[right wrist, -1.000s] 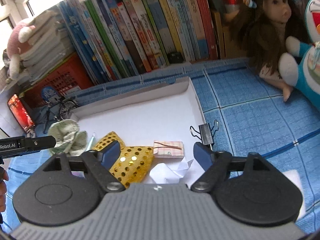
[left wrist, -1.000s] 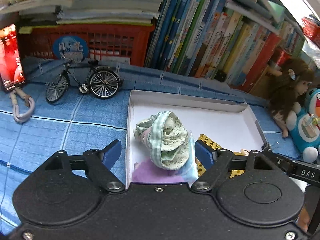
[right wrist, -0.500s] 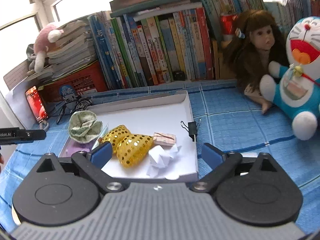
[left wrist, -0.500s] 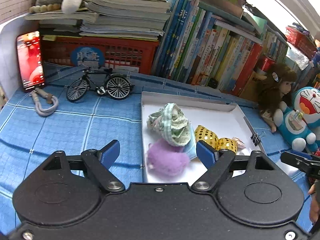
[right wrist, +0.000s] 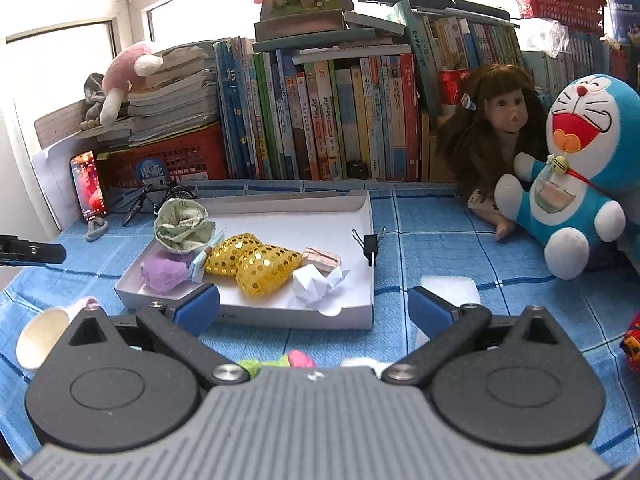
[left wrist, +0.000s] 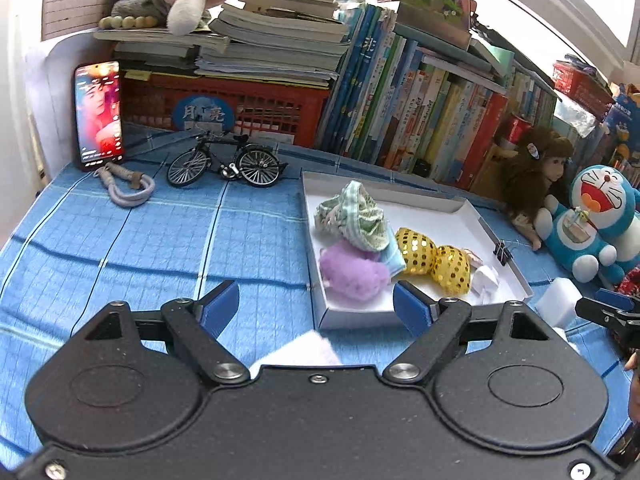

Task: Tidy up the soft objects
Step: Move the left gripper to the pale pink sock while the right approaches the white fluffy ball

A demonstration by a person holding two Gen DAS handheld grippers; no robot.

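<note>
Both grippers now sit farther back from the white box (right wrist: pixel 352 312) than a second ago, so all of it shows. Inside lie the green cloth (left wrist: pixel 356 220), purple puff (left wrist: pixel 354 274), gold bow (right wrist: pixel 256 262) and paper scraps. Left gripper (left wrist: pixel 316 310) is spread wide, empty, over blue cloth (left wrist: pixel 120 248). Right gripper (right wrist: pixel 314 314) has widened and is empty; something pink, perhaps a toy, peeks below it.
</note>
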